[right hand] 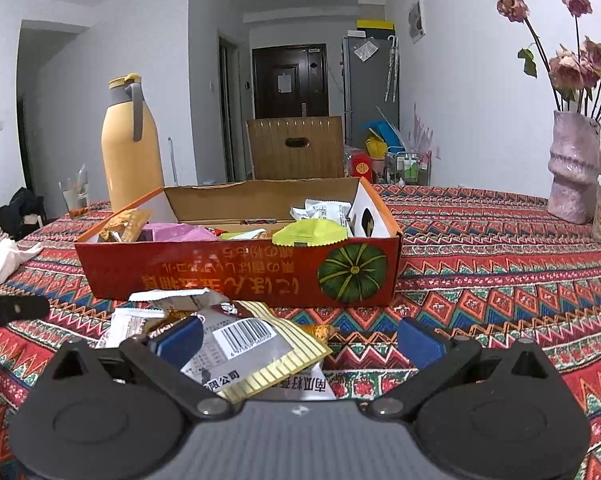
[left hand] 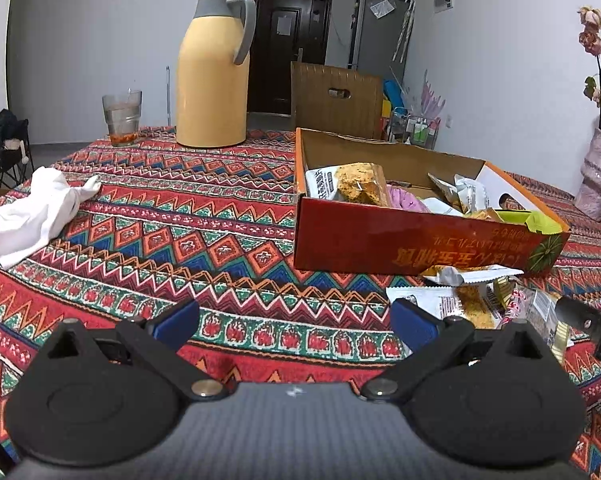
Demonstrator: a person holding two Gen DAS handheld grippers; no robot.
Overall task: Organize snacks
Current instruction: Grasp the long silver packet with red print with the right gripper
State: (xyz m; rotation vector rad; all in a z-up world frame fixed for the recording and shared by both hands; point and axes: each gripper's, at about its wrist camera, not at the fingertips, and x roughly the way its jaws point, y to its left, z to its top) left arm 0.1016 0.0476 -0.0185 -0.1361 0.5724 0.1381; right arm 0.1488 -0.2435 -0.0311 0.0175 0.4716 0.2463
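A shallow red cardboard box (left hand: 380, 240) (right hand: 228, 268) sits on the patterned tablecloth and holds several snack packets (left hand: 360, 186) (right hand: 312, 232). A loose pile of packets (left hand: 472, 296) (right hand: 236, 336) lies on the cloth in front of the box. My left gripper (left hand: 296, 320) is open and empty, low over the cloth, left of the pile. My right gripper (right hand: 300, 338) is open over the pile's near edge, with a barcode packet (right hand: 244, 334) between its fingers, not clamped. The right gripper's tip (left hand: 580, 316) shows at the right edge of the left wrist view.
A yellow thermos jug (left hand: 212, 76) (right hand: 130, 144) and a glass (left hand: 122, 118) stand at the far left of the table. A white cloth (left hand: 36, 212) lies at the left. A pink vase with dried roses (right hand: 572, 168) stands at the right. A wooden chair (right hand: 296, 148) is behind the table.
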